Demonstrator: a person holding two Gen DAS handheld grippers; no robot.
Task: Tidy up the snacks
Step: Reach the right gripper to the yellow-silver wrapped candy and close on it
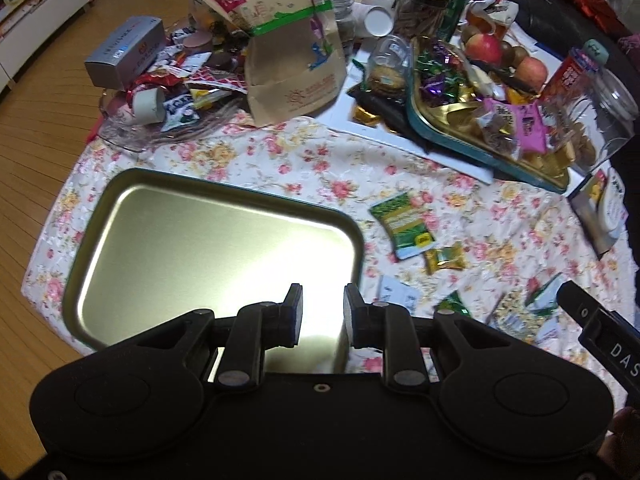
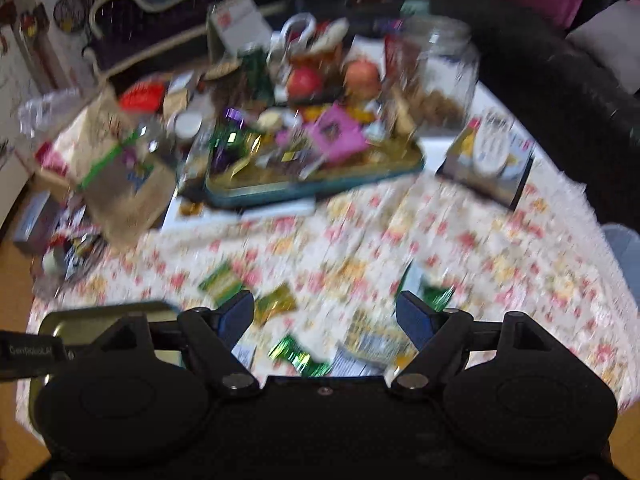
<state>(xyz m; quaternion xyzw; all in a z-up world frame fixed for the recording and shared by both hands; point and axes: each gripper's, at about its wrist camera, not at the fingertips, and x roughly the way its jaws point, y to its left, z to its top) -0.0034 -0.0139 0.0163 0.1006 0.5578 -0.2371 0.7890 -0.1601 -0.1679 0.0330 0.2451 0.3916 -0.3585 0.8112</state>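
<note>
My left gripper (image 1: 322, 314) hovers open over the near edge of an empty metal tray (image 1: 180, 240), with nothing between its fingers. To the tray's right, a green snack packet (image 1: 404, 226) and a gold-wrapped candy (image 1: 444, 258) lie on the floral cloth (image 1: 500, 220). The right wrist view is blurred. My right gripper (image 2: 326, 314) stands wide open above loose snacks: a shiny green wrapper (image 2: 300, 356), the gold candy (image 2: 276, 304) and the green packet (image 2: 222, 282). Neither gripper touches a snack. The empty tray's corner (image 2: 92, 322) shows at the lower left.
A teal-rimmed gold tray (image 1: 436, 136) heaped with sweets sits at the back right, beside apples (image 1: 484, 48) and a glass jar (image 1: 608, 116). A brown paper bag (image 1: 292, 52), a silver box (image 1: 128, 52) and a glass dish (image 1: 128, 136) of wrappers crowd the back left. Wooden floor (image 1: 40, 120) lies beyond the left edge.
</note>
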